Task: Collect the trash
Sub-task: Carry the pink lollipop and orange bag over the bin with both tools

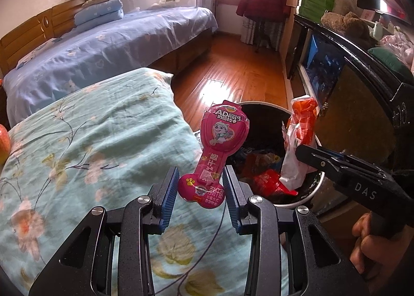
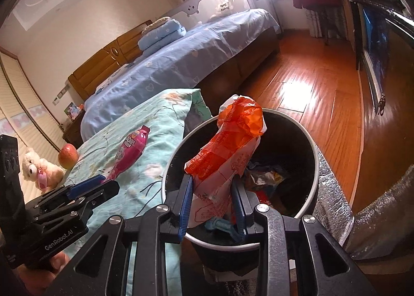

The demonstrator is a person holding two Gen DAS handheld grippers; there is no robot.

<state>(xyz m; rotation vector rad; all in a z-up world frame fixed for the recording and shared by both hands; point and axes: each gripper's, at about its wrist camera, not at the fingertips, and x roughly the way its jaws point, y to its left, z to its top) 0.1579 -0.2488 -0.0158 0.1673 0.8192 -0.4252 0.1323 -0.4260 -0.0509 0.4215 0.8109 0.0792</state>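
The left gripper (image 1: pixel 200 187) is clamped on the lower end of a pink wrapper (image 1: pixel 218 145), which stands up from the jaws over the near edge of the floral quilt (image 1: pixel 85 140), just left of the bin (image 1: pixel 314 192). The right gripper (image 2: pixel 212 197) is clamped on the bottom of an orange-and-white bag (image 2: pixel 233 140), crumpled and upright, hanging right over the bin's open mouth in the right wrist view. The bin sits on the wood floor (image 1: pixel 233 68) and already holds a heap of coloured packets. Both pieces look very light and thin: the pink wrapper seems a formed plastic shell, a bit springy and slick, so a pinch on its narrow stem, as now, looks safer than on the wide glossy head. The bag is soft film that folds and gives; a hold low on the bunched part probably keeps it from slipping out. Neither looks fragile, and each would likely flutter rather than drop straight, so release should come low and well inside the rim. Far left on the quilt lie an apple (image 2: pixel 67 155) and a toy bear (image 2: pixel 38 169), well apart from both grippers.
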